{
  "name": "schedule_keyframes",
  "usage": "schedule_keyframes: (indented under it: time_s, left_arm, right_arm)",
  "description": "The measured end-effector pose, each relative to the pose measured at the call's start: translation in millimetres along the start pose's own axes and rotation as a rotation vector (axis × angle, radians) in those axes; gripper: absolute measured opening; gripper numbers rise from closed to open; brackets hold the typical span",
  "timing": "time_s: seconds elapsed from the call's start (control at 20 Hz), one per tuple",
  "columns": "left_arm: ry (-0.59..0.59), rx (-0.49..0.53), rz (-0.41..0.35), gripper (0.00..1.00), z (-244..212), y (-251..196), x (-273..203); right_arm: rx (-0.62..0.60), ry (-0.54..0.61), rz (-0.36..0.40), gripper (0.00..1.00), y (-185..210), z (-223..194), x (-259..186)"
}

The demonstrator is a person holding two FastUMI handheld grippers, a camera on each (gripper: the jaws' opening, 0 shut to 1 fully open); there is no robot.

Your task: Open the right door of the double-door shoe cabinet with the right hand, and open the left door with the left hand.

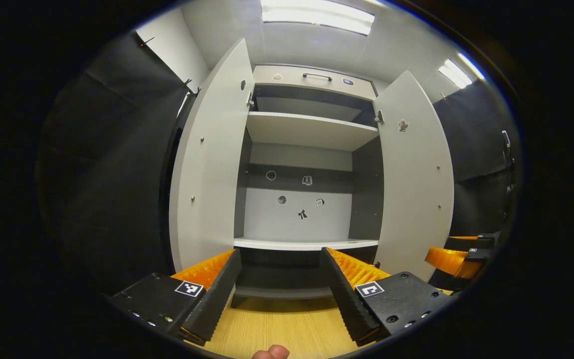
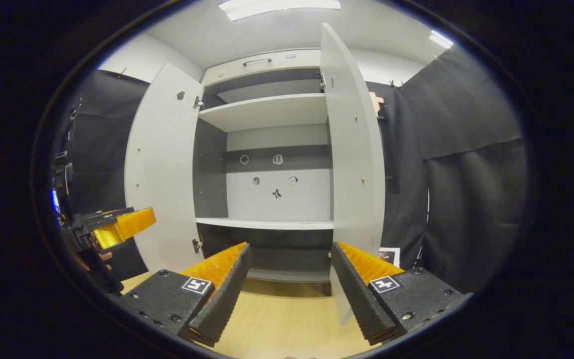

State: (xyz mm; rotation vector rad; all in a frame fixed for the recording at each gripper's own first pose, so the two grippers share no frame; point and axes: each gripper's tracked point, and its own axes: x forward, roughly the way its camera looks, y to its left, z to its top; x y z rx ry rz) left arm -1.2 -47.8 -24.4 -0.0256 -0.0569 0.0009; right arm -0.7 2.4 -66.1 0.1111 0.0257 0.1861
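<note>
Two grippers hang in front of the shoe cabinet, both with fingers spread wide and nothing between them. In the left gripper view the left gripper [image 1: 281, 289] points straight into the cabinet's lower opening, above a pale wooden floor [image 1: 277, 326], with a fingertip [image 1: 270, 353] peeking in at the bottom edge. Off to the right of that view, low down, sits the right gripper [image 1: 454, 257], near the bottom of the right door. In the right gripper view the right gripper [image 2: 291, 286] hovers close to the right door's edge; the door's lower corner drops between its fingers, though contact cannot be made out. At the far left of that view the left gripper [image 2: 117, 224] appears with a hand below it, its fingers too edge-on to judge there.

Beyond them the shoe cabinet [image 1: 312, 77] stands with both doors swung out — the left door [image 1: 212, 164] and the right door [image 1: 414, 179] flare to either side. Inside are a lower shelf [image 1: 307, 244] and an upper shelf [image 1: 312, 130], both bare, and small stickers [image 1: 303, 214] dot the back panel. A dark handle [image 1: 317, 76] sits on the top panel. Black cloth [image 1: 112, 189] flanks the cabinet on both sides, and ceiling lights [image 1: 317, 17] glow overhead.
</note>
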Motion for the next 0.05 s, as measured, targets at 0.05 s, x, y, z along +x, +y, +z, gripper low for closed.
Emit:
schedule_keyframes:
  time_s: [0.05]
  left_arm:
    - [0.000, -0.001, -0.001, 0.95, -0.1, 0.4, -0.3]
  right_arm:
    - [-0.003, -0.001, 0.001, 1.00, 2.0, 0.6, 0.1]
